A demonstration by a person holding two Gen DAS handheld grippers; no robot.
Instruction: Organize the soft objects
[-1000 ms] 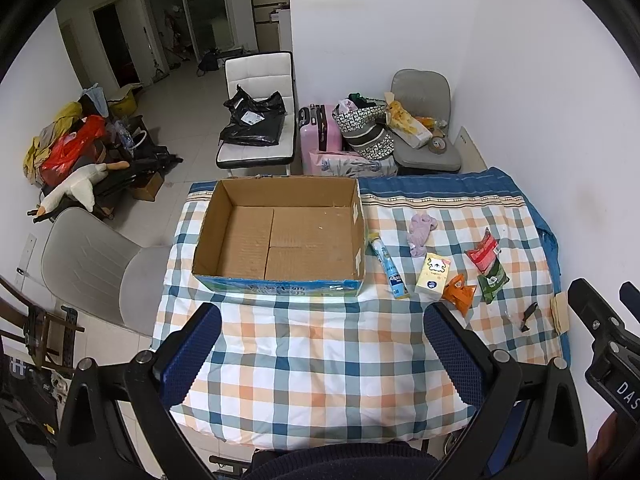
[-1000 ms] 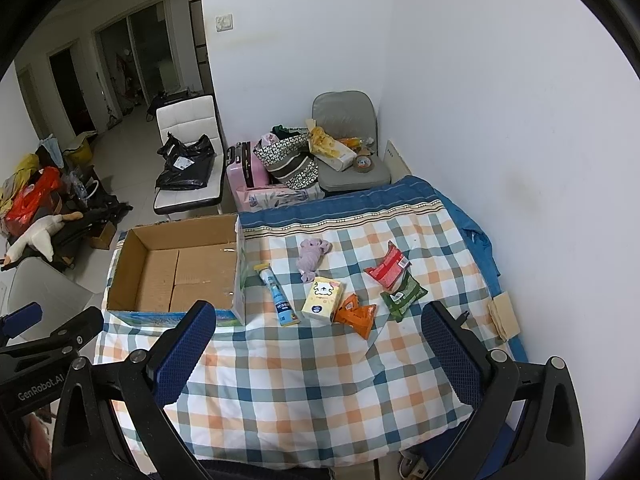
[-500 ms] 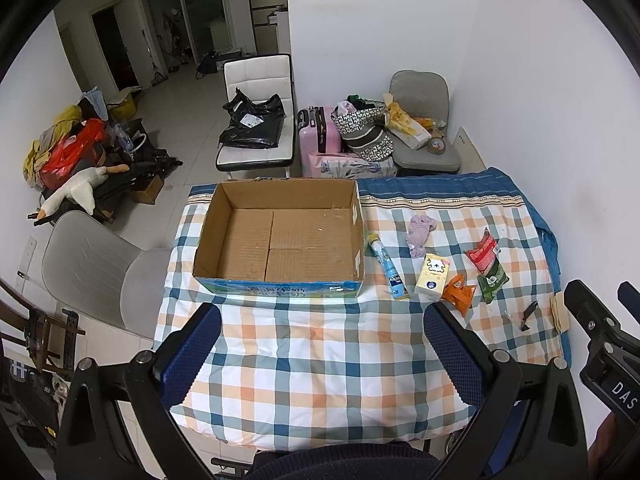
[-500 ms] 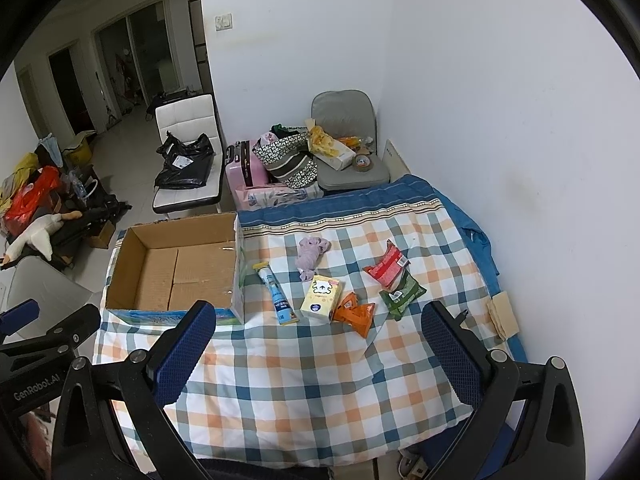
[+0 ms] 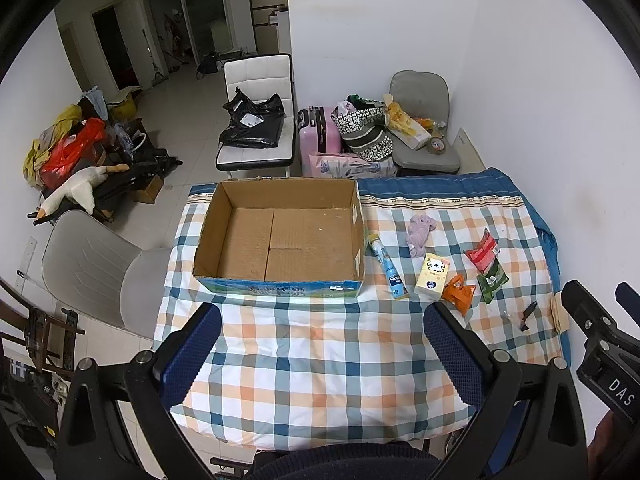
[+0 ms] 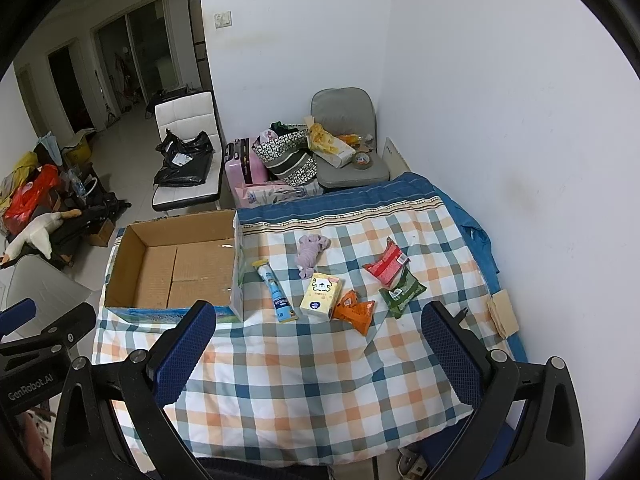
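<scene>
Nothing sorted yet, by the look of it. Open brown cardboard box [image 5: 280, 236] with a blue printed front, empty, ahead of the left gripper [image 5: 320, 354] on a table under a checked orange, blue and white cloth [image 6: 304, 384].

All soft items out on the cloth, ahead of the right gripper [image 6: 316, 354] and beyond its spread tips: a blue and white tube [image 6: 275, 291] just beside the box wall, a crumpled lilac cloth toy [image 6: 310, 254] farther off, a pale yellow tissue pack [image 6: 321, 297], an orange crinkled pouch [image 6: 355, 312] touching it, a red packet [image 6: 385, 265] and a green packet [image 6: 401, 291] overlapping.

Both grippers held high above the near table edge, jaws wide apart, holding nothing. Every item left to move, judging from this.

Left wrist view alone: a small black object [image 5: 527, 314] on the cloth near the far right edge, too small to identify. Right wrist view alone: part of the left gripper's black body at lower left.
</scene>
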